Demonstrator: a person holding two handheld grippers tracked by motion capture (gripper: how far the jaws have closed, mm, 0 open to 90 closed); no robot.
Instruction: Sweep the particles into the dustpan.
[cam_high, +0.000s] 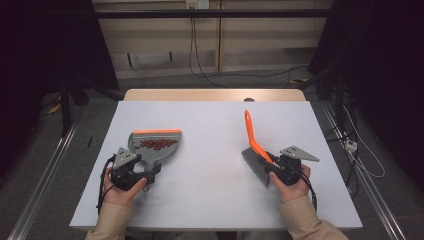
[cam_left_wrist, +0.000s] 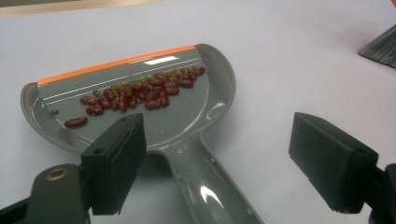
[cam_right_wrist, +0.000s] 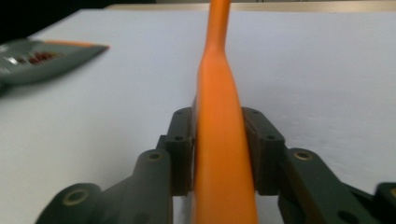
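Observation:
A grey dustpan (cam_high: 155, 142) with an orange lip lies flat on the white table at the left, holding several red beans (cam_high: 157, 144) and a few small green ones. In the left gripper view the dustpan (cam_left_wrist: 140, 107) has its handle running toward me, and my left gripper (cam_left_wrist: 219, 158) stands open, its pads well clear on either side of that handle. At the right, my right gripper (cam_high: 272, 167) is shut on the orange handle of a brush (cam_high: 250, 132) just above its grey bristles. The right gripper (cam_right_wrist: 219, 149) has both pads against the brush (cam_right_wrist: 219, 93).
The white table top (cam_high: 210, 200) spreads wide between the two hands and toward the far edge. A wooden strip (cam_high: 215, 95) borders the back. Cables (cam_high: 360, 155) lie on the floor to the right, and metal rails run along both sides.

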